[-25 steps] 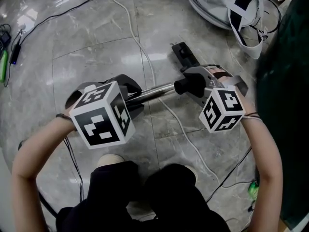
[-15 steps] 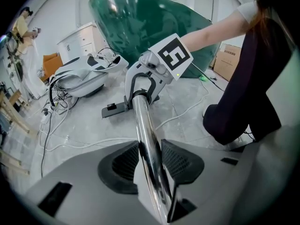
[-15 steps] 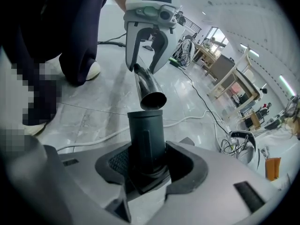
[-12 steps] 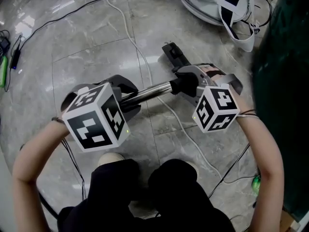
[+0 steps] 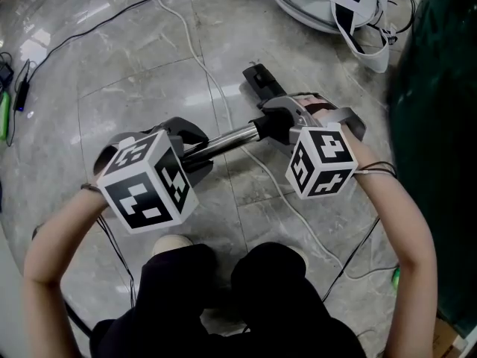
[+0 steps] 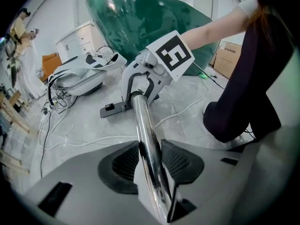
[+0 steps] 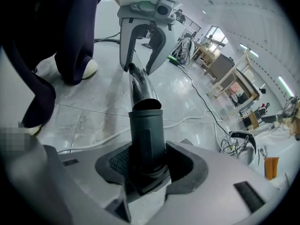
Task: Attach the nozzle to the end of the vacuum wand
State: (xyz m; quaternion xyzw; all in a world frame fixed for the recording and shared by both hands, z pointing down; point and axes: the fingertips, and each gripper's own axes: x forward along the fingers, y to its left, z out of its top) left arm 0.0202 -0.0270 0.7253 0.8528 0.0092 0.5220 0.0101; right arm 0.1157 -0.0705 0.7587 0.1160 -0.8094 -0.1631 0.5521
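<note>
A chrome vacuum wand lies level above the floor between my two grippers. My left gripper is shut on its left part; in the left gripper view the wand runs straight out between the pads. My right gripper is shut on the dark neck of the nozzle, whose black floor head sticks out behind. In the right gripper view the wand's slanted end sits at the mouth of the neck, with the left gripper beyond it.
White cables and a black cable cross the grey marble floor under the wand. A white and black vacuum body lies at the top right. A big green shape fills the right edge. The person's legs are below.
The scene has slid a little up and left in the head view. Both grippers keep their holds, and the nozzle neck stays at the wand's end.
</note>
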